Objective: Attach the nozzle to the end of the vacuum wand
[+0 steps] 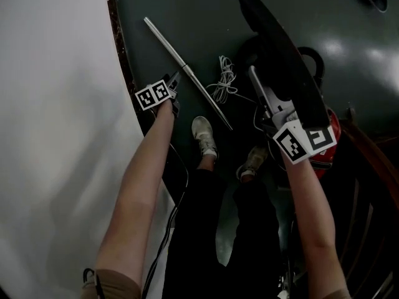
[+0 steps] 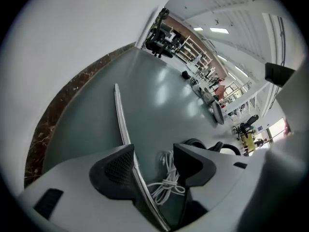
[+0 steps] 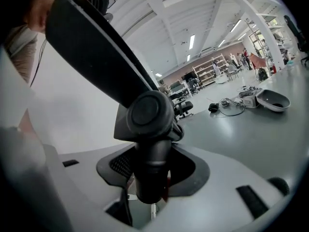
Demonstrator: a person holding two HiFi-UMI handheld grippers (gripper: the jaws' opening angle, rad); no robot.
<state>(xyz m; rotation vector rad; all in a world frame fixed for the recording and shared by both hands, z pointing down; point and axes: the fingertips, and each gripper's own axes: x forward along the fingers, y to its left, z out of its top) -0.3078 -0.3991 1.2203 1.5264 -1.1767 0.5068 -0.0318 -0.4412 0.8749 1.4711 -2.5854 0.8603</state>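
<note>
- Nozzle [image 3: 99,52] up close: right gripper [image 3: 152,168] jaws clamped on its neck, held up off the floor [image 1: 187,11].
- Wand [image 1: 187,70] lies flat on the floor. Left gripper [image 2: 154,164] jaws are apart astride it, not gripping.
- White cord [image 1: 223,85] is coiled just beside the wand.
- My read: nothing mated yet. Left to do: grab wand, line up, push nozzle on.

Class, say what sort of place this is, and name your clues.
Probably a large open workshop or lab hall: office chairs, storage shelves along the far wall, and ceiling strip lights.
</note>
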